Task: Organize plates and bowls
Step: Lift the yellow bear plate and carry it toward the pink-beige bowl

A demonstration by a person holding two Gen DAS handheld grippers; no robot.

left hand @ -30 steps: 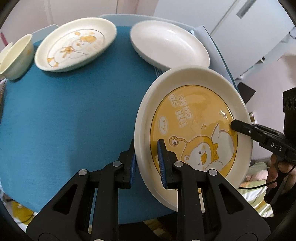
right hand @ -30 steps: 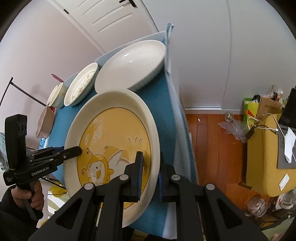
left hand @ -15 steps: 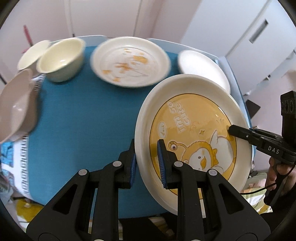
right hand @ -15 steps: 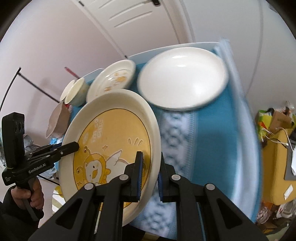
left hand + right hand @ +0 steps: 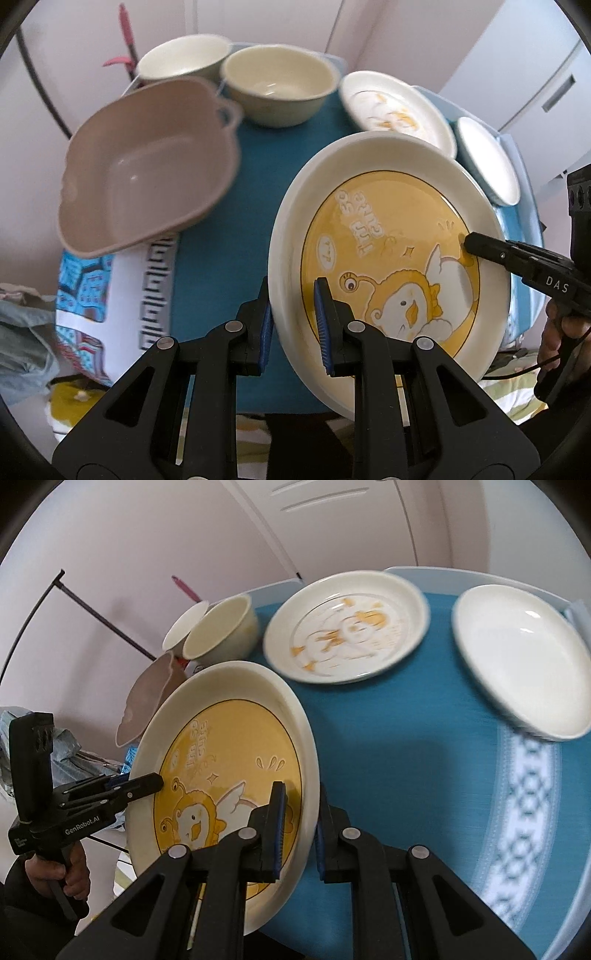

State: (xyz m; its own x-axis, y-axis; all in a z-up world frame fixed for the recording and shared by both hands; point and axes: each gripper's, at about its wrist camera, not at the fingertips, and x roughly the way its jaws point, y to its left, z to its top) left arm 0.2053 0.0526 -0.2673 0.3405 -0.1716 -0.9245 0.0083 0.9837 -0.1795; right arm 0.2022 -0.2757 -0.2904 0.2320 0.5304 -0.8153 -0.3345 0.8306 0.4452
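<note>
Plates and bowls are sitting spread over a teal tablecloth (image 5: 399, 746), and one of them, a big cream plate with a yellow chick cartoon (image 5: 388, 258), is hanging tilted in the air above the cloth, gripped from two sides. The left gripper (image 5: 293, 325) is clenching the plate's near-left rim between its blue-padded fingers (image 5: 322, 325), one pad under the rim and one on the printed face. The right gripper (image 5: 299, 830) is pinching the opposite rim the same way.

The left wrist view is showing the right gripper reaching in from the right edge, its black tip lying on the yellow face, with a hand on its handle. It alone is giving a full look into a taupe plastic basin with handles (image 5: 147, 173), resting partly on a patterned paper sheet (image 5: 110, 291); behind it two cream bowls (image 5: 277, 88) are standing side by side.

The right wrist view is catching only a sliver of that basin behind the held plate. It is showing a smaller chick-print plate (image 5: 347, 627) and a plain white plate (image 5: 524, 657) lying flat on the cloth, well apart from the lifted one.
</note>
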